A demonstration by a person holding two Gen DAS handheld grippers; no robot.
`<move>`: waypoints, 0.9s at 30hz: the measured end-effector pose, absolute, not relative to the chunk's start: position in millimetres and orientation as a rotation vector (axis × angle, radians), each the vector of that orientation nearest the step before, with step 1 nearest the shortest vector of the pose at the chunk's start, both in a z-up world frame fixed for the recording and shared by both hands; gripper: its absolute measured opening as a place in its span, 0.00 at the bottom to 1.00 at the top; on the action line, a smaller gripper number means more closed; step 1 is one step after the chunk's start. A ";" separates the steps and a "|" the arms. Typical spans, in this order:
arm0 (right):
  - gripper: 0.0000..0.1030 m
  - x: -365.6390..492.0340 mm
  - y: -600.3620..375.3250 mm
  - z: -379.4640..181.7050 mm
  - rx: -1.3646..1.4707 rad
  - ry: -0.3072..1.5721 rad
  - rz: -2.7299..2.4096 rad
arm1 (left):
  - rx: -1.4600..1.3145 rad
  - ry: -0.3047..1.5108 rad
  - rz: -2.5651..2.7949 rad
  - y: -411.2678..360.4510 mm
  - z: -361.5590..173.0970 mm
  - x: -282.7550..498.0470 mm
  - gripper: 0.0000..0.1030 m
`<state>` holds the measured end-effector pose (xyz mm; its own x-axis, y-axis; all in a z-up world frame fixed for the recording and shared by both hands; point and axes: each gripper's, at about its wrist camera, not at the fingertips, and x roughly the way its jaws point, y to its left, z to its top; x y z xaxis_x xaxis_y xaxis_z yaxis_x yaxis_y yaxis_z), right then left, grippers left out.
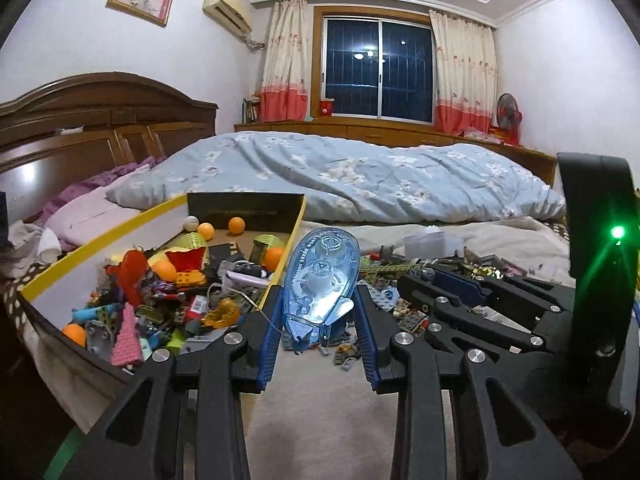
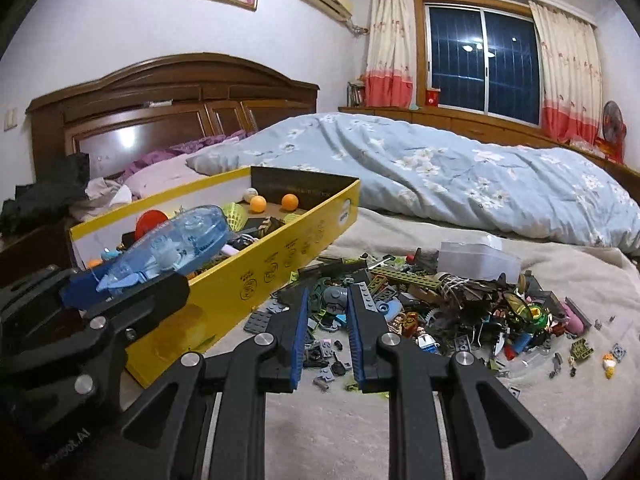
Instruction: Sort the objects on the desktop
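My left gripper is shut on a clear blue correction-tape dispenser and holds it upright beside the right wall of the yellow box. The right wrist view shows the same dispenser held above the box's near wall. The box holds orange balls and mixed toy parts. My right gripper is open and empty, its fingers low over the near edge of a pile of building bricks on the bed; it also shows in the left wrist view.
A clear plastic tub sits at the back of the brick pile. Loose small pieces lie scattered to the right. A blue floral quilt is bunched across the bed behind. A wooden headboard stands at the left.
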<state>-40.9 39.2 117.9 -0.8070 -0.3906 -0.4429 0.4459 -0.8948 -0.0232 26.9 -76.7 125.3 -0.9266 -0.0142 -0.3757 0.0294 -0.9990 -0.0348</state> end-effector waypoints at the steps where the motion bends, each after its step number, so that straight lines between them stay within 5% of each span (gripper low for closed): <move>1: 0.17 -41.8 37.9 115.2 0.625 0.180 -2.619 | 0.593 0.065 -3.060 -78.6 125.2 27.6 0.34; 10: 0.18 -42.1 34.9 50.6 0.902 0.158 -2.420 | 0.585 0.080 -3.000 -109.5 122.5 35.4 0.34; 14: 0.35 -35.3 48.6 23.6 0.965 0.152 -2.399 | 0.586 0.096 -2.970 -123.8 120.4 41.8 0.34; 27: 0.35 -36.1 47.9 23.9 0.920 0.180 -2.445 | 0.659 0.178 -2.933 -143.5 113.0 42.1 0.34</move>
